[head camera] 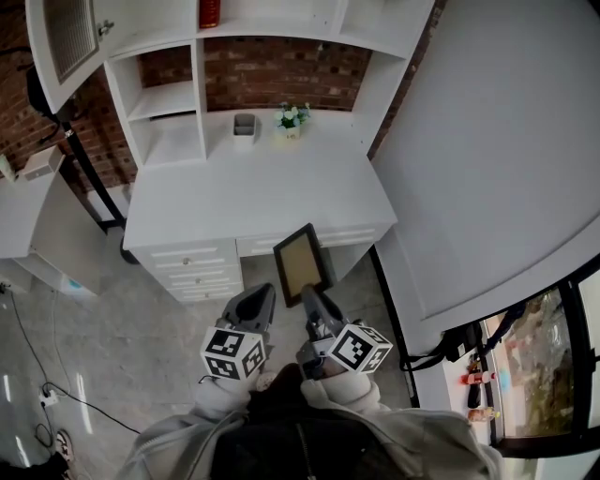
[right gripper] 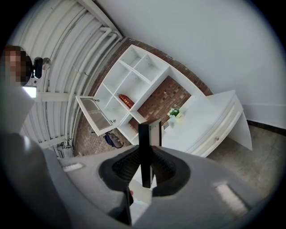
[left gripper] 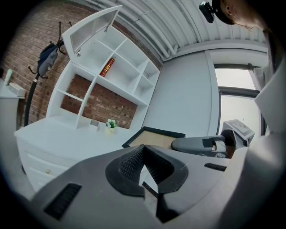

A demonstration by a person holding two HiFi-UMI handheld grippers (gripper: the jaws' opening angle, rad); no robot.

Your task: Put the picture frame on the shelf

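Observation:
The picture frame [head camera: 303, 261], black-edged with a tan inside, is held over the front edge of the white desk [head camera: 253, 192]. My right gripper [head camera: 315, 296] is shut on its near edge. In the right gripper view the frame [right gripper: 144, 143] stands edge-on between the pads, and the white shelf unit [right gripper: 134, 85] lies ahead. My left gripper [head camera: 257, 300] hangs just left of the frame, shut with nothing in it; its tips [left gripper: 143, 154] meet. From there the frame [left gripper: 154, 136] and the right gripper [left gripper: 201, 144] show to the right. The shelf unit [head camera: 169, 94] stands at the desk's back.
A small flower pot [head camera: 292, 118] and a grey cup [head camera: 245, 127] stand at the back of the desk. A red thing [head camera: 209, 11] sits on an upper shelf beside an open cabinet door [head camera: 66, 37]. Drawers [head camera: 187, 267] face me. Cables [head camera: 47, 394] lie on the floor.

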